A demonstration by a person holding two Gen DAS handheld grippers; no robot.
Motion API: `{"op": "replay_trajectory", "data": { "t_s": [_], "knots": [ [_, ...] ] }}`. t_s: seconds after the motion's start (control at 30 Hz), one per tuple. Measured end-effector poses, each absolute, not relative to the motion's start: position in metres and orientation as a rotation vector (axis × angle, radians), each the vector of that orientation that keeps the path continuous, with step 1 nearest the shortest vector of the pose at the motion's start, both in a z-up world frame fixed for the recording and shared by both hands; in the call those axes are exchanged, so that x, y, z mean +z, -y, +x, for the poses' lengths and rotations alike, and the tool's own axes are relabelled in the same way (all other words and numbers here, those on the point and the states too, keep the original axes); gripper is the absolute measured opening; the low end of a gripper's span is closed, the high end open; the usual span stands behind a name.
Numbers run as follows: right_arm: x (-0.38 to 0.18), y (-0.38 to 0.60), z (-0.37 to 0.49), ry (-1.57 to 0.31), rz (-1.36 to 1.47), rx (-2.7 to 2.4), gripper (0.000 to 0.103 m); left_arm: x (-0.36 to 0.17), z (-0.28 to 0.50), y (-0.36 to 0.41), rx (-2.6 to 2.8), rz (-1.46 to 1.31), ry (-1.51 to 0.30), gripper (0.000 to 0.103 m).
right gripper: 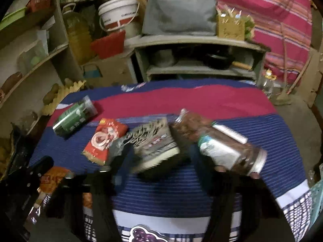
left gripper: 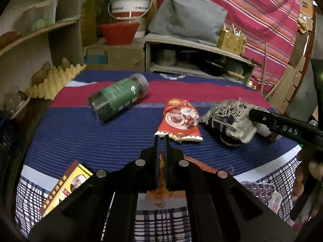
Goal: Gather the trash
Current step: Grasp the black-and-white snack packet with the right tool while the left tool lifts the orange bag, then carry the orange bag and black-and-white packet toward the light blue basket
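Observation:
My left gripper (left gripper: pixel 162 138) is shut on a crumpled orange wrapper (left gripper: pixel 160 193) that hangs between its fingers, just short of a red snack packet (left gripper: pixel 179 123) on the blue and red striped cloth (left gripper: pixel 80 137). A grey furry slipper-like thing (right gripper: pixel 155 147) lies right of the packet. My right gripper (right gripper: pixel 155 155) is blurred, with a finger on either side of the furry thing; I cannot make out whether the pads press on it. In the left wrist view one right finger (left gripper: pixel 282 128) reaches the furry thing (left gripper: pixel 230 119) from the right.
A green-labelled clear jar (left gripper: pixel 119 98) lies on its side at the far left. A jar of brown contents (right gripper: pixel 222 147) lies right of the furry thing. A yellow box (left gripper: pixel 66 189) and a grape-printed packet (left gripper: pixel 262 191) sit near the front edge. An egg tray (left gripper: pixel 54 80) and shelves crowd the left.

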State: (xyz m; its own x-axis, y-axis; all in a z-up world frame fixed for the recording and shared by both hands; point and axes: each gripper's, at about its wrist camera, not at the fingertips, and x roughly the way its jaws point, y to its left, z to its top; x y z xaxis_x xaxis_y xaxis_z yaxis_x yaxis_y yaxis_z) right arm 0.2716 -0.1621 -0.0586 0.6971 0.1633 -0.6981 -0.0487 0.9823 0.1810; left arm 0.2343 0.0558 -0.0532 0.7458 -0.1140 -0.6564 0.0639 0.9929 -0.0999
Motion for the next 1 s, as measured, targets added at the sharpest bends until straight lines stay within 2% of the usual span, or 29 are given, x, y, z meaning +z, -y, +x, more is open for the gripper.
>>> {"op": "replay_trajectory", "data": {
  "t_s": [0.07,0.17,0.2,0.23,0.27,0.3,0.33,0.4,0.43,0.5,0.6,0.77,0.83,0.87,1.0],
  "knots": [
    [-0.063,0.163,0.273,-0.799,0.179,0.144,0.027,-0.059,0.238,-0.055,-0.096,-0.068,-0.747,0.003],
    [-0.062,0.169,0.269,-0.774,0.209,0.163,0.013,-0.068,0.240,-0.051,-0.088,-0.047,-0.771,0.007],
    [-0.061,0.170,0.268,-0.767,0.216,0.168,0.011,-0.069,0.240,-0.049,-0.082,-0.042,-0.776,0.014],
    [-0.059,0.172,0.264,-0.755,0.218,0.172,0.009,-0.071,0.240,-0.048,-0.077,-0.039,-0.781,0.027],
    [-0.056,0.174,0.260,-0.738,0.211,0.170,0.007,-0.073,0.241,-0.048,-0.070,-0.037,-0.787,0.035],
    [-0.053,0.175,0.258,-0.726,0.204,0.168,0.007,-0.075,0.241,-0.048,-0.062,-0.034,-0.787,0.048],
    [-0.049,0.177,0.253,-0.707,0.190,0.167,0.006,-0.076,0.241,-0.048,-0.056,-0.030,-0.788,0.055],
    [-0.042,0.180,0.243,-0.680,0.170,0.162,0.005,-0.078,0.241,-0.047,-0.051,-0.018,-0.795,0.061],
    [-0.036,0.184,0.235,-0.659,0.154,0.154,0.005,-0.080,0.242,-0.047,-0.054,-0.017,-0.803,0.070],
    [-0.029,0.191,0.225,-0.636,0.134,0.142,0.005,-0.085,0.243,-0.046,-0.052,-0.016,-0.823,0.078],
    [-0.020,0.206,0.202,-0.605,0.095,0.120,0.005,-0.096,0.247,-0.043,-0.058,-0.008,-0.863,0.082],
    [-0.010,0.235,0.172,-0.580,0.095,0.092,0.004,-0.113,0.250,-0.036,-0.064,0.024,-0.923,0.083],
    [-0.010,0.245,0.160,-0.583,0.086,0.083,0.004,-0.112,0.248,-0.035,-0.089,0.015,-0.926,0.080],
    [-0.011,0.248,0.156,-0.584,0.080,0.079,0.004,-0.111,0.246,-0.033,-0.103,0.012,-0.929,0.076],
    [-0.020,0.265,0.138,-0.604,0.066,0.053,0.004,-0.108,0.237,-0.020,-0.148,0.063,-0.925,0.041]
  ]
}}
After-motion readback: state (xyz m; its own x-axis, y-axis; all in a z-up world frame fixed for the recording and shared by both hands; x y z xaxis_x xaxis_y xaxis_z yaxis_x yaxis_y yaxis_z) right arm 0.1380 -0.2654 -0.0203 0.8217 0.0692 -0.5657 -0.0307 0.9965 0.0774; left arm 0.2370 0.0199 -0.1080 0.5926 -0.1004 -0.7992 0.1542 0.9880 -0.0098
